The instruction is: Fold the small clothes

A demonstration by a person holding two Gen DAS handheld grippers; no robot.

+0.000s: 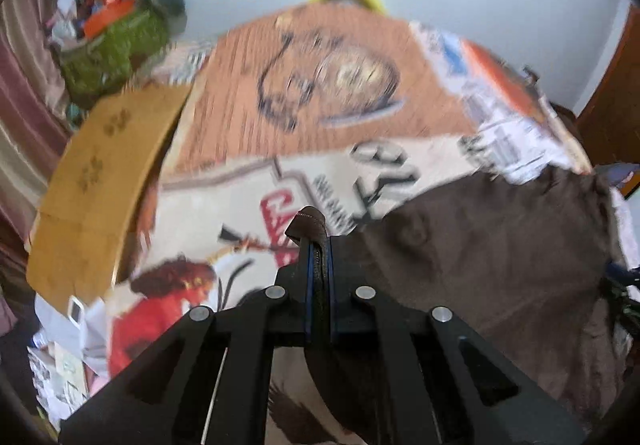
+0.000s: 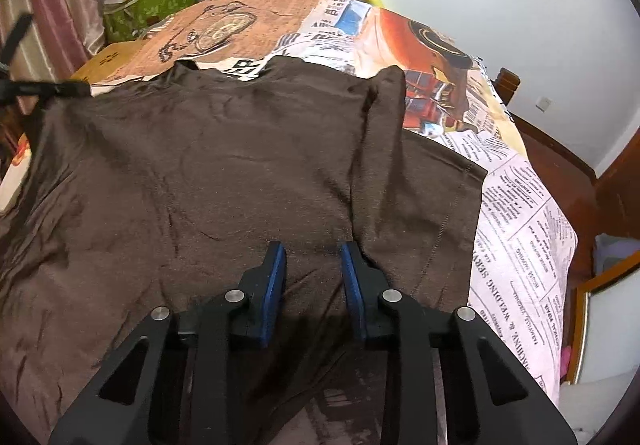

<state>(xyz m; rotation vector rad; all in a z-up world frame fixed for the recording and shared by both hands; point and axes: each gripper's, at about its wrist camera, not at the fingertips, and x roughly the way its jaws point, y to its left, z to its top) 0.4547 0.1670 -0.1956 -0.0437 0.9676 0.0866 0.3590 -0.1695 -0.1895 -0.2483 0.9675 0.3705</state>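
Pinching a fold of the brown shirt (image 1: 500, 265) between its closed pads, the left gripper (image 1: 318, 245) stood over the printed bedspread (image 1: 320, 93), the picture blurred. In the right wrist view, the shirt lay spread across the bed, one sleeve folded inward at right; the right gripper (image 2: 313, 257) rested on it, jaws narrowly apart, clamping nothing.
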